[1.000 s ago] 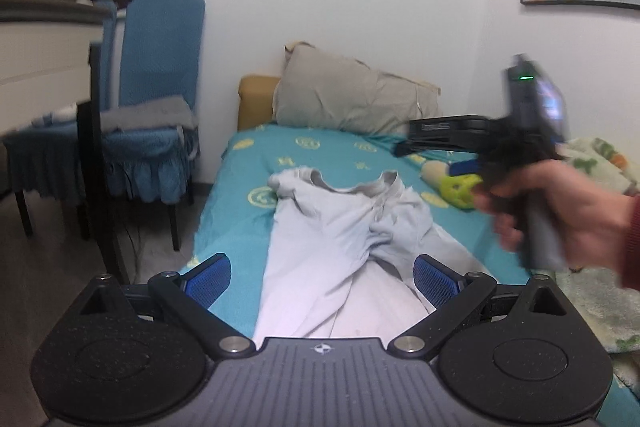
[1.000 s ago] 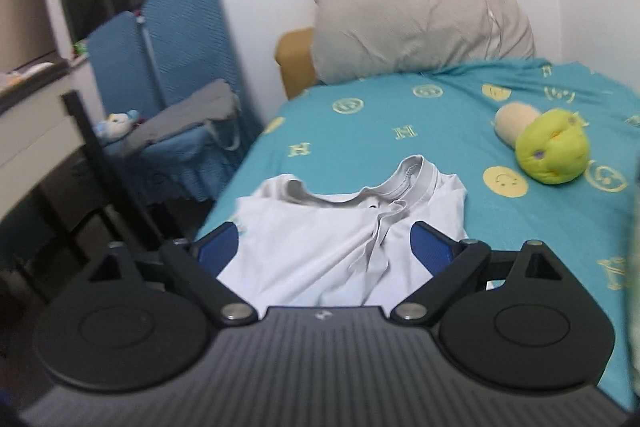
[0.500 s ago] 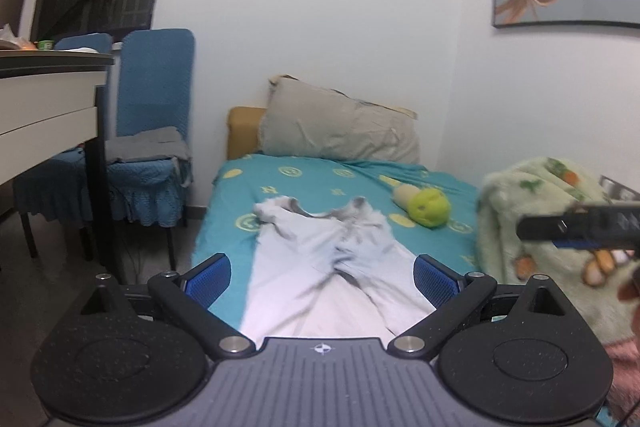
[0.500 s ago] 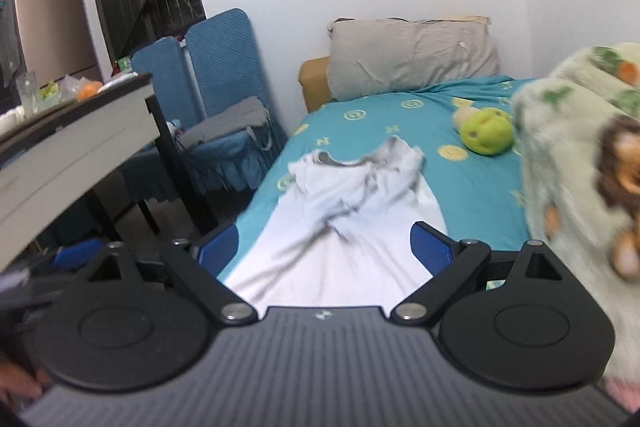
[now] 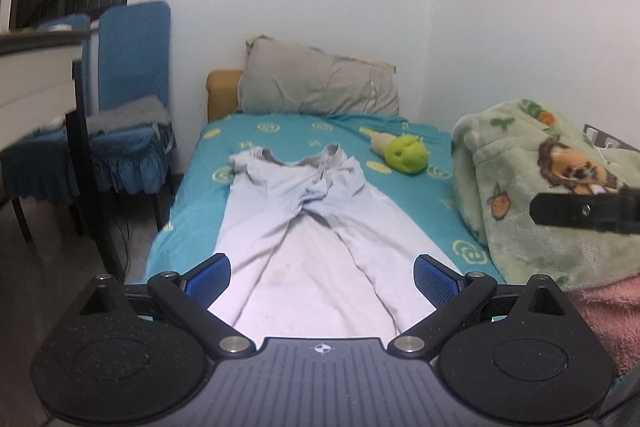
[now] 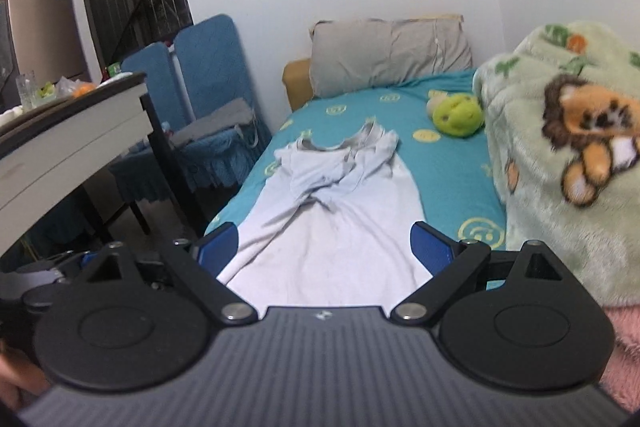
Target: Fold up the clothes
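Bed (image 5: 192, 211) holds rumpled white shirt (image 5: 312, 227).

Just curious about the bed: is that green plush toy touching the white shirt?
Apart. In the left wrist view, teal sheet shows plainly between the green plush toy and the white shirt.

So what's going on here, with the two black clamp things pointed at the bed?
A person holds a two-finger gripper in each hand and is folding clothes. A pale shirt lies lengthwise on the teal bed, collar toward the pillow, its sleeves tucked across the chest. The left gripper and the right gripper are both open, empty, and hang near the shirt's lower end without gripping it. A green plush toy and a fleece blanket sit alongside.
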### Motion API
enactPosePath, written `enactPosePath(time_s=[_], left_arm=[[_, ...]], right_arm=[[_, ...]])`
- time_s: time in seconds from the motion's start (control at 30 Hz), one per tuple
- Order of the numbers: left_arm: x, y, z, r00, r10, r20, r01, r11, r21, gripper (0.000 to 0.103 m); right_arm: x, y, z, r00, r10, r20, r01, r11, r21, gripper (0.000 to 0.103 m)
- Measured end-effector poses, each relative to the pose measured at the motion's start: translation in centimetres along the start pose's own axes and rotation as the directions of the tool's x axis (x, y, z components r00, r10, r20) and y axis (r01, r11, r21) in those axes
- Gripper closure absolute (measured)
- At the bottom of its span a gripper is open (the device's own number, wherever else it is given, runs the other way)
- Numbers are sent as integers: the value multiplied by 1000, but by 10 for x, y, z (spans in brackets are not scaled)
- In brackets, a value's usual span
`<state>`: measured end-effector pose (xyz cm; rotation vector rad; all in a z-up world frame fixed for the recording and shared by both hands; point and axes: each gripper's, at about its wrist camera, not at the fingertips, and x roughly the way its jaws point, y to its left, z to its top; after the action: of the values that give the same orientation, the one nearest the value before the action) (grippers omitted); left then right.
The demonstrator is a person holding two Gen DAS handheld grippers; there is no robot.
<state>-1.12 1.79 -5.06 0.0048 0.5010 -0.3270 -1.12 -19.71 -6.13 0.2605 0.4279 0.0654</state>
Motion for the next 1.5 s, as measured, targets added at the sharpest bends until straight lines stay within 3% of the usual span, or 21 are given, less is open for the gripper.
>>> enactPosePath(time_s=[0.1, 0.2, 0.27, 0.33, 0.43, 0.6, 0.67, 0.77, 0.87, 0.9, 1.0, 1.1, 1.13, 1.23, 1.33, 1.4, 1.47, 1.5], left_arm=[[12, 15, -1, 999, -14, -53, 10, 998, -68, 4], [24, 49, -1, 992, -4, -129, -24, 977, -211, 4], [32, 75, -1, 984, 7, -178, -64, 946, -319, 4], [36, 109, -4, 975, 30, -222, -128, 887, -443, 4], [34, 156, -19, 961, 47, -274, -213, 759, -615, 4], [31, 214, -57, 930, 47, -365, -339, 494, -801, 4], [31, 228, -75, 913, 44, -405, -389, 395, -832, 6], [31, 241, -99, 872, 46, -487, -479, 278, -833, 6], [28, 249, -120, 871, 4, -491, -488, 133, -863, 6], [29, 250, -124, 869, 3, -495, -493, 105, -864, 6], [31, 249, -129, 856, 27, -516, -517, 67, -854, 6], [28, 250, -133, 858, 52, -511, -512, 25, -858, 11], [29, 249, -133, 855, 57, -516, -518, 23, -855, 13], [36, 249, -131, 835, 67, -545, -549, 46, -835, 23], [39, 246, -128, 821, 96, -562, -569, 69, -819, 45], [37, 243, -125, 820, 116, -561, -571, 90, -816, 74], [35, 237, -117, 836, 126, -534, -548, 145, -824, 91], [34, 232, -110, 845, 131, -518, -534, 188, -824, 92]], right_arm=[[-2, -2, -1, 1000, -1, -4, 1, 1000, 9, 9], [-3, -6, -3, 1000, 10, -11, -9, 999, 35, 9], [-3, -9, -4, 1000, 3, -21, -2, 999, 50, 9], [-3, -11, -6, 999, 4, -36, -1, 997, 73, 9], [1, -18, -8, 998, 16, -66, -7, 992, 123, 9], [10, -24, -12, 993, 29, -112, -8, 984, 180, 9], [13, -25, -14, 991, 31, -127, -6, 982, 191, 9], [18, -27, -17, 989, 32, -147, -1, 978, 208, 9], [21, -29, -18, 986, 38, -162, -1, 975, 222, 9], [22, -30, -19, 985, 37, -167, 2, 974, 226, 9], [25, -32, -21, 982, 44, -182, 2, 970, 244, 9], [27, -36, -22, 979, 60, -193, -6, 962, 271, 9], [28, -37, -23, 978, 66, -196, -8, 960, 279, 9], [29, -38, -24, 976, 77, -204, -13, 954, 301, 9], [30, -41, -25, 974, 85, -210, -14, 948, 319, 9], [31, -43, -26, 972, 90, -218, -13, 945, 328, 9], [33, -44, -27, 970, 95, -224, -15, 942, 335, 9], [34, -44, -27, 969, 94, -227, -13, 941, 337, 9]])
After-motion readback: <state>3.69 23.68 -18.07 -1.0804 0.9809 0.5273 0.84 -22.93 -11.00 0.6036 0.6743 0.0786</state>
